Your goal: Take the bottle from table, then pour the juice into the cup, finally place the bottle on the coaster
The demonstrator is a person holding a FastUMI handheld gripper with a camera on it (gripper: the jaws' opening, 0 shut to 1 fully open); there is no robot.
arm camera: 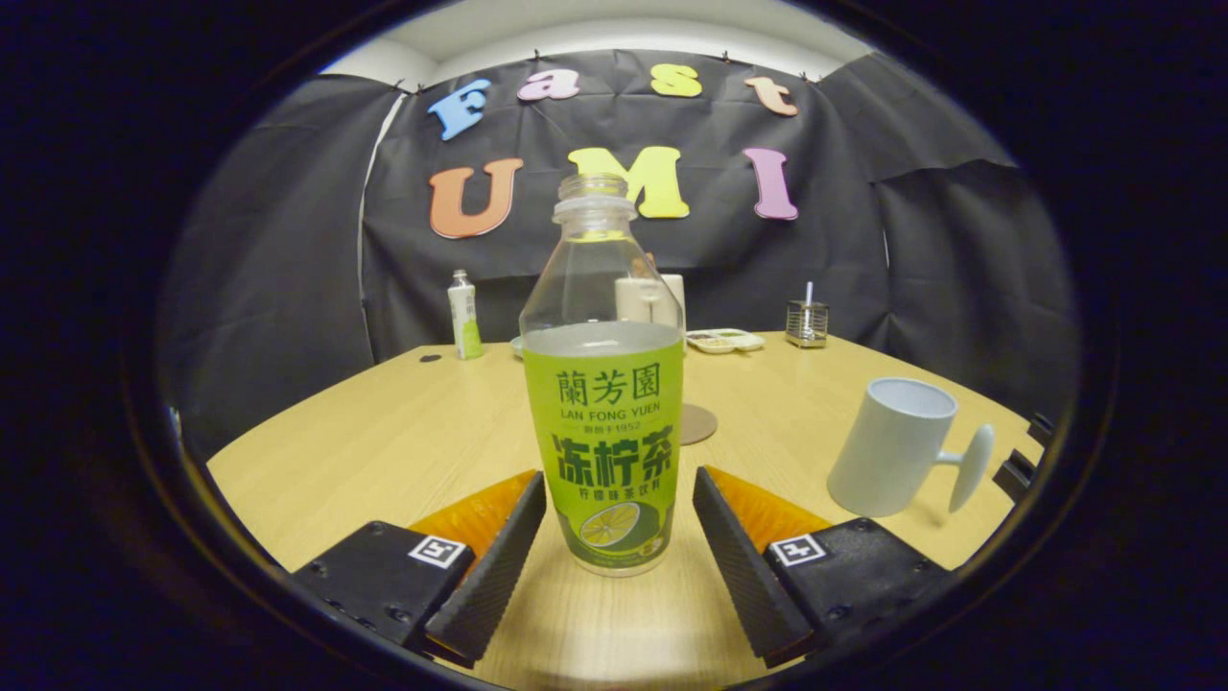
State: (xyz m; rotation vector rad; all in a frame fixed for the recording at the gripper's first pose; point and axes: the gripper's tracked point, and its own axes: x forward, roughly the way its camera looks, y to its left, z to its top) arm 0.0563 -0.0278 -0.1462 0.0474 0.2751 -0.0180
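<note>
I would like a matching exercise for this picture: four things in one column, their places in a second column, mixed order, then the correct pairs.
Things:
1. bottle
2. cup
3. coaster
4. gripper

Places:
A. on the table, just behind the bottle
B. open, one finger on each side of the bottle
C. standing between the fingers, cap off
D. beside the right finger, handle turned away from the bottle

Pairs: 1-C, 2-D, 3-A, 4-B
</note>
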